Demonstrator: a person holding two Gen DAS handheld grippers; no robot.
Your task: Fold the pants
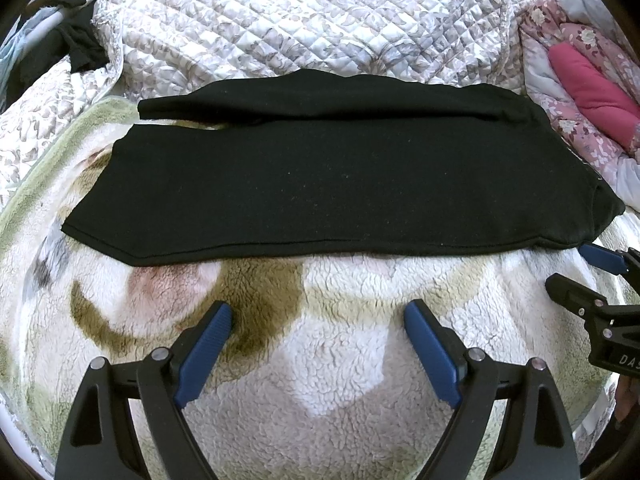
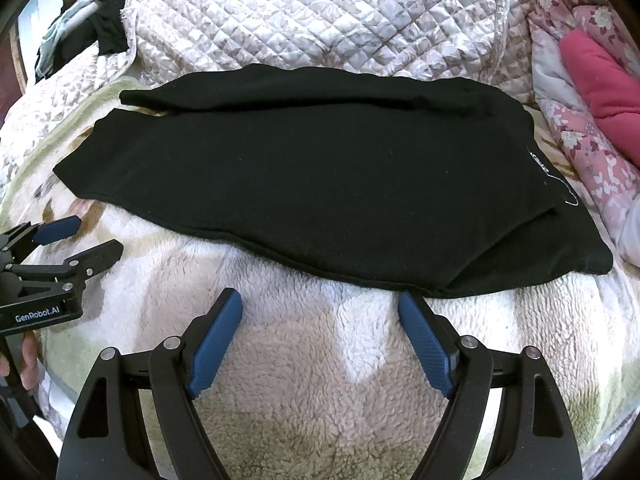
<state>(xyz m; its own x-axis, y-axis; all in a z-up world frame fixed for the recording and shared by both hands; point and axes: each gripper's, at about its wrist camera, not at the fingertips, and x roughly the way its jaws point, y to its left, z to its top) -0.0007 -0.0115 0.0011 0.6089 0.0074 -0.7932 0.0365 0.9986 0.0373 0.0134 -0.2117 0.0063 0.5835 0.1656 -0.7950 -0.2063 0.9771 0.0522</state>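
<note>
Black knit pants [image 1: 320, 176] lying flat on cream fleece blanket [image 1: 320, 360], just ahead of both claws. Left claw [image 1: 318, 316] and right claw [image 2: 320, 304] hanging spread apart, gripping nothing. Risks: pads snagging fleece along with hem; legs lying offset, so fold possibly landing crooked.

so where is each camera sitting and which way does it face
Left wrist: rides the open left tool, facing across the fleece blanket at the flat black fabric pants; the right tool shows at the right edge.
Right wrist: rides the open right tool, facing the same pants' near hem; the left tool and fingers show at the left.
Shared: pants, blanket, quilted bedspread, pink pillow.
</note>
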